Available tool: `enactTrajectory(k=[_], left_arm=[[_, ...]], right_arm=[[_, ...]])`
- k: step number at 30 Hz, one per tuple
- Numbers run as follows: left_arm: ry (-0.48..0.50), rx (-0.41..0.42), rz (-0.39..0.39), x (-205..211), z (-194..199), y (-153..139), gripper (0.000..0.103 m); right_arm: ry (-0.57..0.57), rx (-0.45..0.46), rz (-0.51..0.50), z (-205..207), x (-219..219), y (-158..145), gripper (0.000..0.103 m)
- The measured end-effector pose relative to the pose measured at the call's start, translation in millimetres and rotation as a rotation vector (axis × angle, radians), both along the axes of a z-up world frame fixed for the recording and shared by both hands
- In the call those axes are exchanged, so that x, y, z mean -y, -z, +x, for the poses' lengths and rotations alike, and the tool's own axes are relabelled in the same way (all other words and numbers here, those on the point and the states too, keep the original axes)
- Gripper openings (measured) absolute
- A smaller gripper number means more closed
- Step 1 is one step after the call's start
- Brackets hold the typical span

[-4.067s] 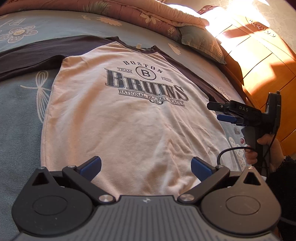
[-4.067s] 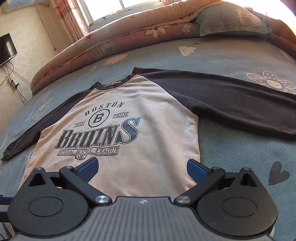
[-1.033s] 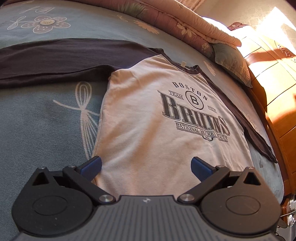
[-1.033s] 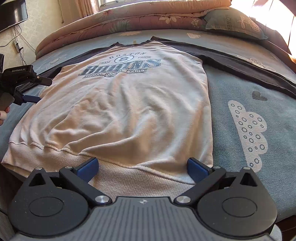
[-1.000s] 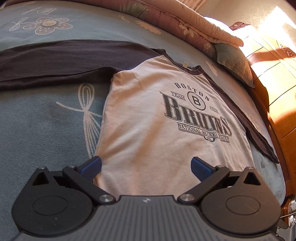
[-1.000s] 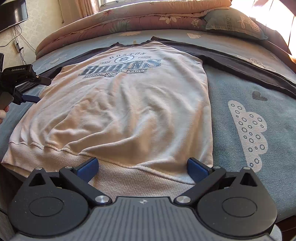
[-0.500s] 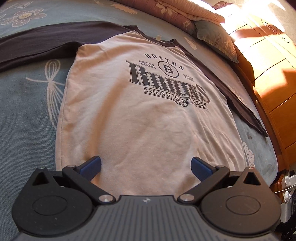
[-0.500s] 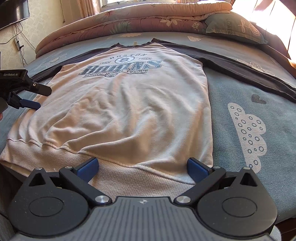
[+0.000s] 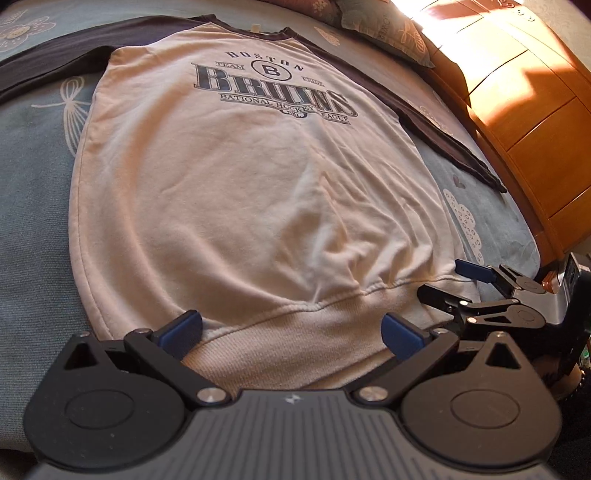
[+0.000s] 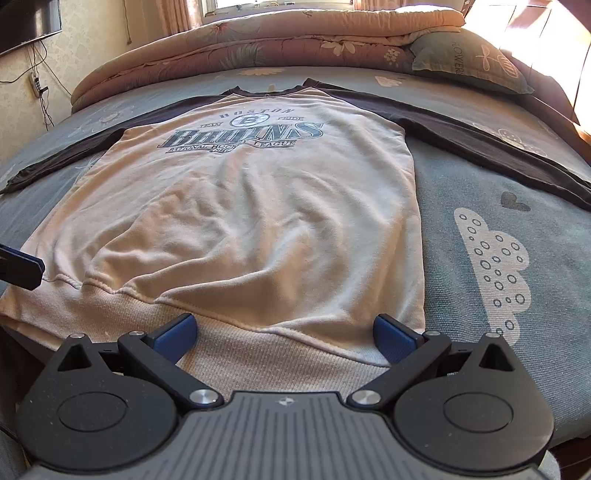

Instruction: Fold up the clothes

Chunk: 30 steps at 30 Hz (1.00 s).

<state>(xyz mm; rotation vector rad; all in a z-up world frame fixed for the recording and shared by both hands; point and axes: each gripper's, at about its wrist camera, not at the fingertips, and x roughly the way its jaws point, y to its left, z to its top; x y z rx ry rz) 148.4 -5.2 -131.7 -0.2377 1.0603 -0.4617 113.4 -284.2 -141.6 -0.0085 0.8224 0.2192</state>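
Observation:
A cream sweatshirt [image 9: 240,192] with dark sleeves and a "Boston Bruins" print lies flat, front up, on the bed. Its ribbed hem [image 9: 314,317] is nearest me. My left gripper [image 9: 291,332] is open, its blue pads straddling the left half of the hem. My right gripper [image 10: 284,332] is open too, with the hem [image 10: 258,354] between its pads near the sweatshirt's [image 10: 258,206] right corner. In the left wrist view the right gripper [image 9: 454,282] shows at the hem's right end. One left gripper fingertip [image 10: 22,266] pokes in at the right wrist view's left edge.
The blue patterned bedsheet [image 10: 498,184] surrounds the shirt. Both dark sleeves [image 10: 461,133] [image 10: 74,151] spread sideways. A folded quilt [image 10: 277,40] and a pillow [image 10: 461,59] lie at the bed's head. A wooden cabinet [image 9: 524,96] borders one side, and a TV [image 10: 26,18] hangs on the wall.
The left gripper has swung from beside the shirt's left edge down to the hem, bringing the right gripper into its view. The right gripper has barely moved. Both stay open.

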Motion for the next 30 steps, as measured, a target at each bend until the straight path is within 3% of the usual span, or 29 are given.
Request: enactTrajectory(k=[10,14,21,30], left_arm=[[-0.018,0.012,-0.05,-9,3,5,0.102],[-0.01,-0.007,-0.03,-6,8,0,0.102],[0.021,0.057,-0.011,0,30,-16,0.102],[0.017,0.02,-0.026,14,29,4,0.102]], right_arm=[[0.012,-0.004,-0.003,1,-2,0,0.103],[0.011,-0.005,-0.018,2,-4,0,0.103],[0.022,-0.008,-0.031,2,-7,1,0.103],[0.03,-0.01,-0.036,1,-8,0,0.103]])
